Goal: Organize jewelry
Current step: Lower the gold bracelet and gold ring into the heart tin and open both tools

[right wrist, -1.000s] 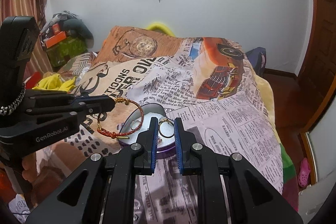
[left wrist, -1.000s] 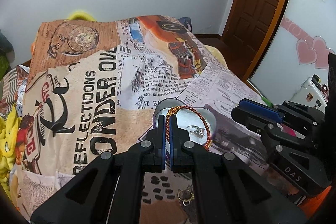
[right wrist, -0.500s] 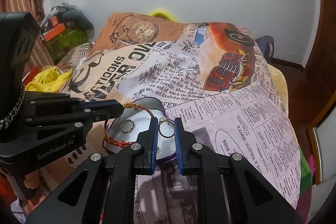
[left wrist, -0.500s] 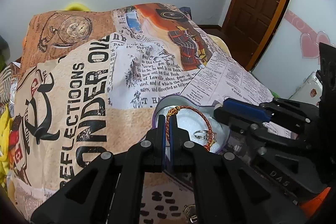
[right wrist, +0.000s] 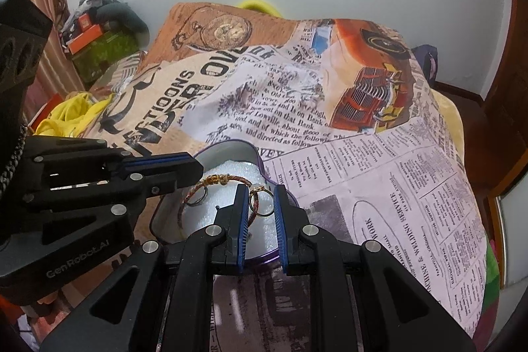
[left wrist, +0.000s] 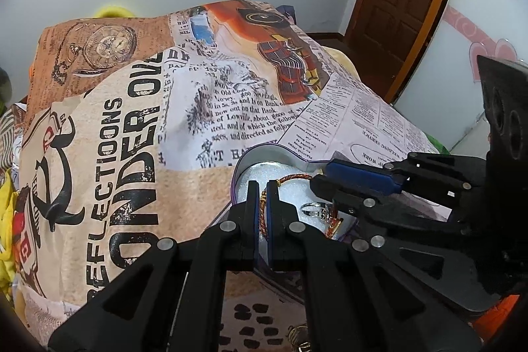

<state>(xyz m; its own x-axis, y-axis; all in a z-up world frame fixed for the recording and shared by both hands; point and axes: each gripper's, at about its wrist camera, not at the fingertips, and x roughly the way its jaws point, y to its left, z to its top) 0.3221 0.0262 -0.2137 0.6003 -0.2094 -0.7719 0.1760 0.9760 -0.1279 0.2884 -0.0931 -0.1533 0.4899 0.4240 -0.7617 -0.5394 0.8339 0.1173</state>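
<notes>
Spread over the bed is a newspaper-print blanket [left wrist: 138, 134], and on it sits a heart-shaped tin [right wrist: 231, 154] lined with white padding. Over the tin, the left gripper [left wrist: 263, 187] has its jaws nearly closed on a red-and-gold braided bracelet [left wrist: 292, 177], which dips into the tin. Beside it the right gripper [right wrist: 260, 192] holds a gold ring [right wrist: 260, 203] between slightly parted jaws, just above the padding. A silver ring [left wrist: 313, 208] lies on the padding.
</notes>
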